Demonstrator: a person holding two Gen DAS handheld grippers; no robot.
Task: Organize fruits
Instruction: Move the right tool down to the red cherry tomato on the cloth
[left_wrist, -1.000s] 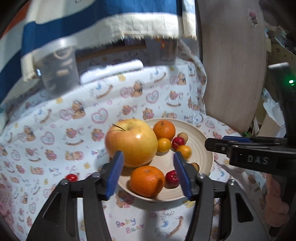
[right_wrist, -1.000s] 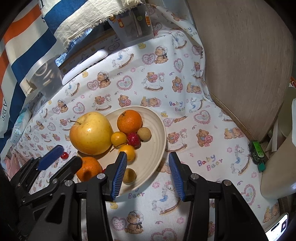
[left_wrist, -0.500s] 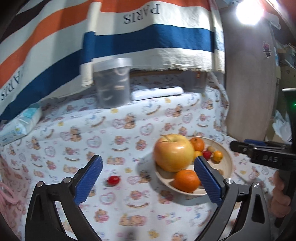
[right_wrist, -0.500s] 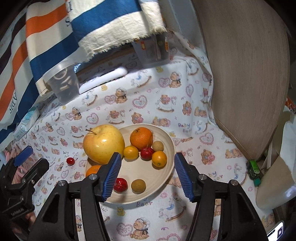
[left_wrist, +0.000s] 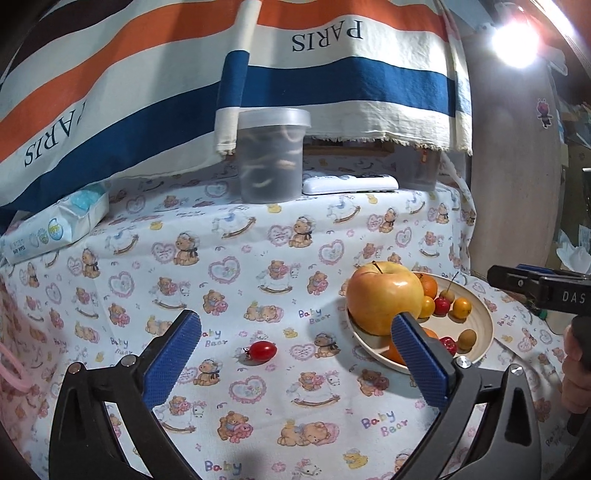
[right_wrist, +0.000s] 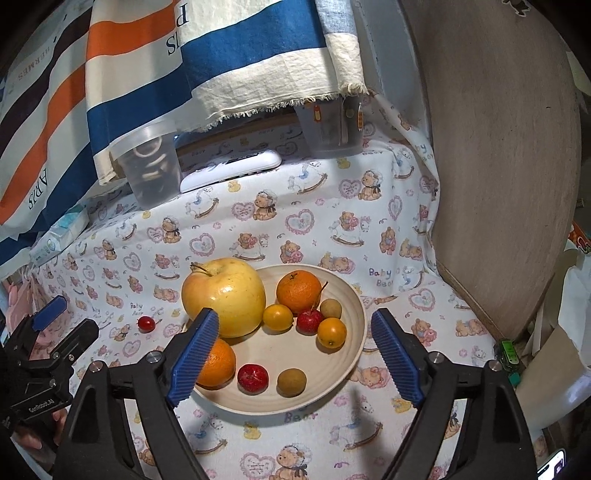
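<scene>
A cream plate (right_wrist: 354, 310) (left_wrist: 480, 325) on the bear-print cloth holds a big yellow apple (right_wrist: 223, 297) (left_wrist: 384, 297), two oranges (right_wrist: 298, 291), small yellow, red and brown fruits. A red cherry tomato (left_wrist: 262, 350) (right_wrist: 146, 324) lies alone on the cloth left of the plate. My left gripper (left_wrist: 295, 363) is open and empty, above the cloth with the tomato between its fingers' line. My right gripper (right_wrist: 291, 352) is open and empty, hovering over the plate's near side.
At the back stand a lidded plastic tub (left_wrist: 271, 155), a white remote (left_wrist: 351, 183), a patterned cup (right_wrist: 330, 127) and a wipes pack (left_wrist: 55, 229). A striped towel (left_wrist: 258, 74) hangs over the back. A wooden board (right_wrist: 498, 147) stands right.
Both grippers have pulled back and up from the plate and opened wider. The left one has swung left, so the lone tomato now sits between its fingers.
</scene>
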